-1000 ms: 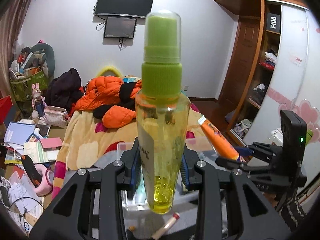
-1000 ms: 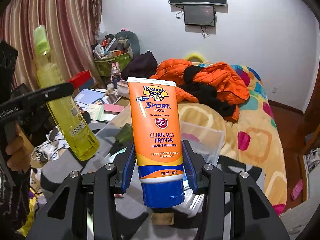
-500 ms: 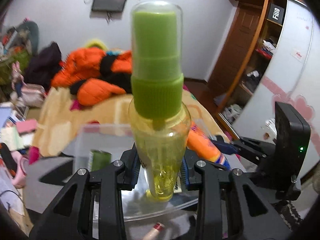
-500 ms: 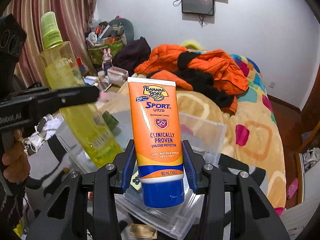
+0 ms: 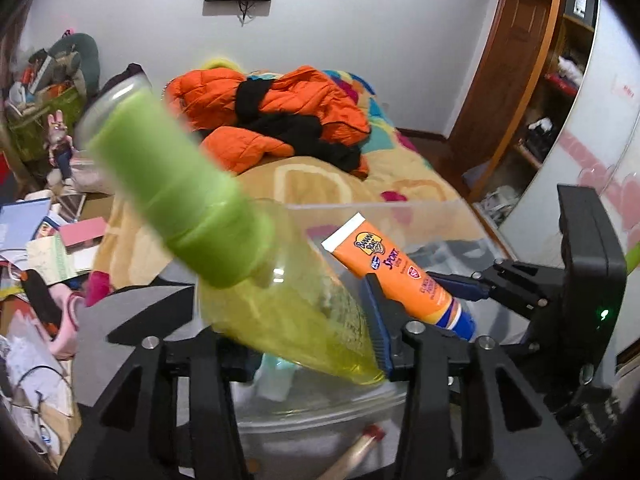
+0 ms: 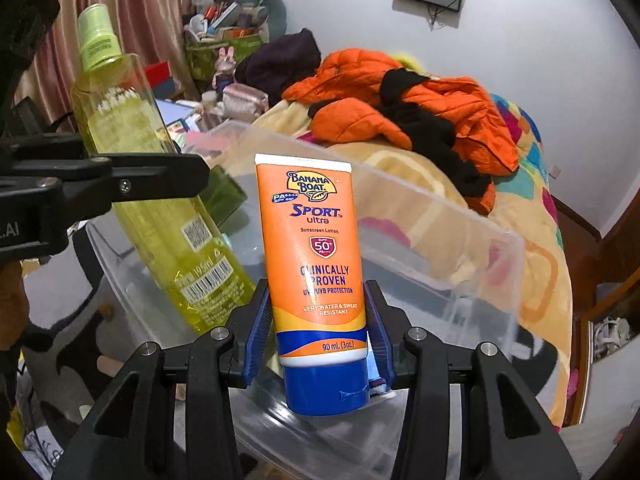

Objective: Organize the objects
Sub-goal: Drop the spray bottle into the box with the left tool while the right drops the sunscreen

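Observation:
My left gripper (image 5: pixel 308 344) holds a yellow-green spray bottle (image 5: pixel 256 280) with a green cap; the bottle now leans hard to the left and blurs, resting against the right pad. In the right wrist view the bottle (image 6: pixel 160 208) tilts over a clear plastic bin (image 6: pixel 440 216), its base low inside. My right gripper (image 6: pixel 320 344) is shut on an orange Banana Boat sunscreen tube (image 6: pixel 316 272), blue cap down, held above the bin. The tube also shows in the left wrist view (image 5: pixel 400 272), with the bin (image 5: pixel 400 204) under it.
A small dark green container (image 6: pixel 224 196) lies in the bin. A cigarette-like stick (image 5: pixel 360 448) lies on the grey surface in front of the bin. Behind is a bed with an orange jacket (image 6: pixel 400 96). Clutter of books and papers (image 5: pixel 44 248) fills the left.
The spray bottle has tipped from upright to a strong left lean and dropped lower into the bin. The left gripper's fingers have spread. The right gripper has moved closer over the bin with the tube.

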The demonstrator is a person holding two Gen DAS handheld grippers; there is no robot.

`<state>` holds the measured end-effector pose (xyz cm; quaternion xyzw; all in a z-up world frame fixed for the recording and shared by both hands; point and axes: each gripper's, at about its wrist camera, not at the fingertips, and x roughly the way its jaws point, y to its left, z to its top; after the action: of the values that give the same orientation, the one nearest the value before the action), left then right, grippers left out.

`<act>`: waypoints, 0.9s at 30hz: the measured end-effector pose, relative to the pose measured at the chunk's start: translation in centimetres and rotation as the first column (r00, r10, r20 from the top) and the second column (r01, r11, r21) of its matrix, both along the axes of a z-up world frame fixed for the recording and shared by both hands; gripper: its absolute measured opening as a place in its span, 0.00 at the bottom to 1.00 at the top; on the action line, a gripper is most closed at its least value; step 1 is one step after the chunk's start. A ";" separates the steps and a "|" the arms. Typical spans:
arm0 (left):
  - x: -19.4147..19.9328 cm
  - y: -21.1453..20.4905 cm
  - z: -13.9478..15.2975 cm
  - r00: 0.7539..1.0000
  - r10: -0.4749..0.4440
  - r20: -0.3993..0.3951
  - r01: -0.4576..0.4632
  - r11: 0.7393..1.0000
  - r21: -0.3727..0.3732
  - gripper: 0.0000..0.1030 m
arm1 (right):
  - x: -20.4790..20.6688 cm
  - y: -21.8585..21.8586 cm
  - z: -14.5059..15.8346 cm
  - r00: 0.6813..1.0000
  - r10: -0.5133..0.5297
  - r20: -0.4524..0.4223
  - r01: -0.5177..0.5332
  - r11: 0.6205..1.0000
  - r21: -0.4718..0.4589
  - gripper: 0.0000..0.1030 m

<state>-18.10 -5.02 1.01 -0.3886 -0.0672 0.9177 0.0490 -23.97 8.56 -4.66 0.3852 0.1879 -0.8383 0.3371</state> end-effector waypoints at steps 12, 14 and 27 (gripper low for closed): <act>1.2 -1.4 -2.1 0.996 -0.010 0.088 0.010 1.000 -0.008 0.70 | 0.3 -0.8 0.1 1.000 -0.021 0.002 0.021 0.999 0.034 0.40; 1.3 -1.2 -2.0 0.995 -0.024 0.093 0.028 0.999 -0.033 0.72 | 0.5 -1.0 0.4 1.000 -0.022 -0.002 0.022 0.999 0.038 0.40; 4.5 -1.3 -1.1 0.994 -0.062 0.088 0.070 0.994 -0.086 0.81 | 3.0 0.6 2.4 0.999 -0.018 -0.034 0.017 0.999 -0.034 0.58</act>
<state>-13.61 -6.33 -0.11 -0.4312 -0.0156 0.9002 0.0591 -20.95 9.17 -2.21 0.3665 0.1764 -0.8507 0.3330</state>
